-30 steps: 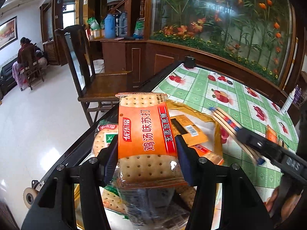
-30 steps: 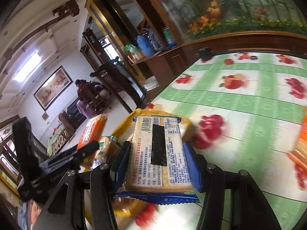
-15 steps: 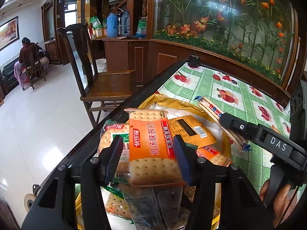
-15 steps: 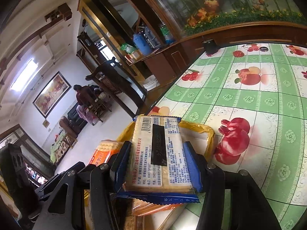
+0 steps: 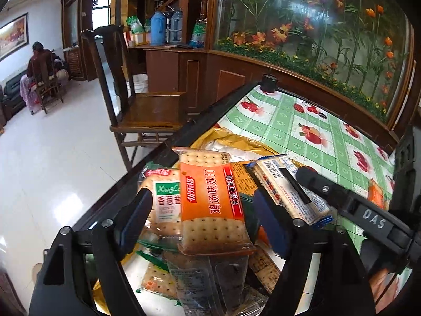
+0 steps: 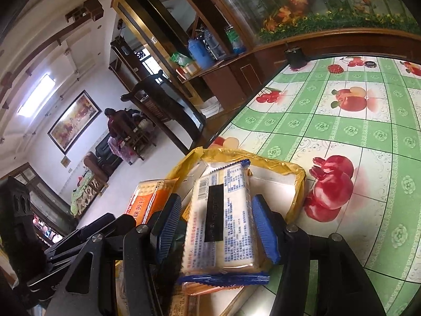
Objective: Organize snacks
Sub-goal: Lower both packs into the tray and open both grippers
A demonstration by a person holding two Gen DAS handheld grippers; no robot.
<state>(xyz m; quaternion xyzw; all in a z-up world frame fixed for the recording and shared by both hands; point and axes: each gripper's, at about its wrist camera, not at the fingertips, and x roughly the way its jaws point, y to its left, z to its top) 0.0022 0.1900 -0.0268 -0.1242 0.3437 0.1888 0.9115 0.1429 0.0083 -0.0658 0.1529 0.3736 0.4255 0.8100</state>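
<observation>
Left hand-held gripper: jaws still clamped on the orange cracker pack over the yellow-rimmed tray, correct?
Not clamped. In the left wrist view the left hand-held gripper has just been opening; its pads stand clear of the orange cracker pack, which lies on the pile in the yellow-rimmed tray.

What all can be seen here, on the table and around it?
orange cracker pack: one, orange, atop the snack pile
blue-edged cracker pack: one, white and blue, over the yellow container
green-label cracker pack: one, beige, left of the orange one
yellow container: one, yellow, at the table edge
tablecloth: one, green-white, red fruit
wooden chair: one, dark brown, beside the table
flasks: at least two, bluish, on the counter
seated person: one, dark top, far across the room
left hand-held gripper: black, jaws just opening, clear of the orange pack between them
right hand-held gripper: black, blue pads, around the blue-edged pack, gap at one pad
</observation>
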